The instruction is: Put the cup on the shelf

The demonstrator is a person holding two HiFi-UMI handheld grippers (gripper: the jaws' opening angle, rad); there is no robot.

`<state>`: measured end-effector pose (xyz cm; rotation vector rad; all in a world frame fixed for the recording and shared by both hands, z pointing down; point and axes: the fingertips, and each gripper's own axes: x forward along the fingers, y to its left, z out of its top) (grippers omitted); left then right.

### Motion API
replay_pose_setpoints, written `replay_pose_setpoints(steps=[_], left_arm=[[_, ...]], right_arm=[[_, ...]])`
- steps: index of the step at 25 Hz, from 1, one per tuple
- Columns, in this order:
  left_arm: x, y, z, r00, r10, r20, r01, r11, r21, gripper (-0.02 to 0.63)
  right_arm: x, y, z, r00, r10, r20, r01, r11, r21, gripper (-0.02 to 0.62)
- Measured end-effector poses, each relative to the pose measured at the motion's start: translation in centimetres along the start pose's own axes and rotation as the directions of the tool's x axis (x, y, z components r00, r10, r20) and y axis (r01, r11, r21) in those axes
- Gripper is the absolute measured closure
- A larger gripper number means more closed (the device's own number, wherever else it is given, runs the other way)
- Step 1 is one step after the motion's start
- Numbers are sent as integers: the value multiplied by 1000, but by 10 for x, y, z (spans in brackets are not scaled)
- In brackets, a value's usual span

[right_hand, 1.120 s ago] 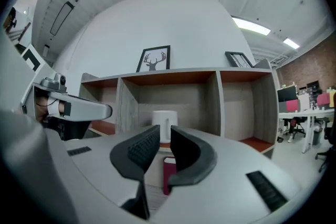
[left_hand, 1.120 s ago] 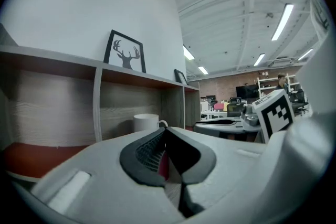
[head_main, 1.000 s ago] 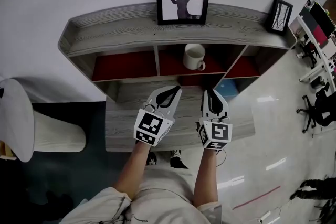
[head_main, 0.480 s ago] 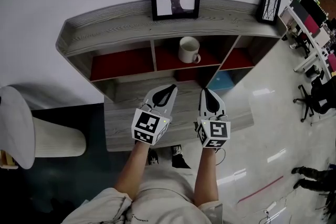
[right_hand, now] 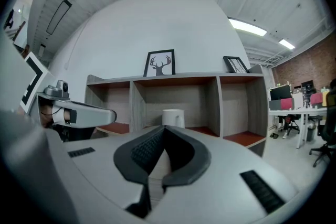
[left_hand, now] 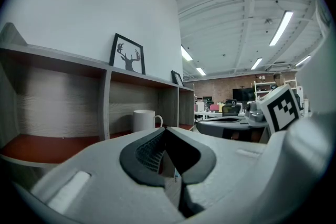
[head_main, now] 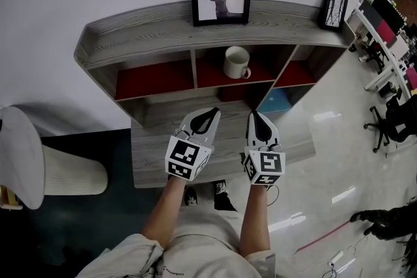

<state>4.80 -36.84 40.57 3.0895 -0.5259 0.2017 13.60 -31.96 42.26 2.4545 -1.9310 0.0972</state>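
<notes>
Cup (head_main: 236, 62) stands upright in the middle compartment of the shelf (head_main: 195, 29), on its red floor, with the handle to the right in the head view. Both grippers are level in front of the shelf and well apart from the cup, with nothing touching it. The left gripper (head_main: 210, 115) has its fingers (left_hand: 142, 152) closed tip to tip on nothing. The right gripper (head_main: 258, 120) also has its fingers (right_hand: 142, 152) pressed together and empty.

In the left gripper view the cup (left_hand: 145, 120) shows just above the fingertips and left of them, its base cut off by the gripper body. In the right gripper view the cup (right_hand: 172, 117) sits straight ahead over the fingertips. Only its upper part shows there and the handle is hard to make out. In the head view the grippers cover part of the shelf's lower tier, where a blue thing (head_main: 279, 102) cannot be identified.
</notes>
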Motion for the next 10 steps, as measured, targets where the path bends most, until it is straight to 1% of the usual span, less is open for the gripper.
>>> replay_pose_setpoints(steps=[6, 10], left_arm=[[-4, 1, 0, 1000, -13, 5, 13, 1000, 0, 597], [-6, 0, -2, 1000, -23, -13, 23, 1000, 12, 597]], right_arm=[[1, 4, 2, 1000, -2, 7, 2, 1000, -2, 580], [1, 4, 1, 1000, -13, 5, 13, 1000, 3, 580]])
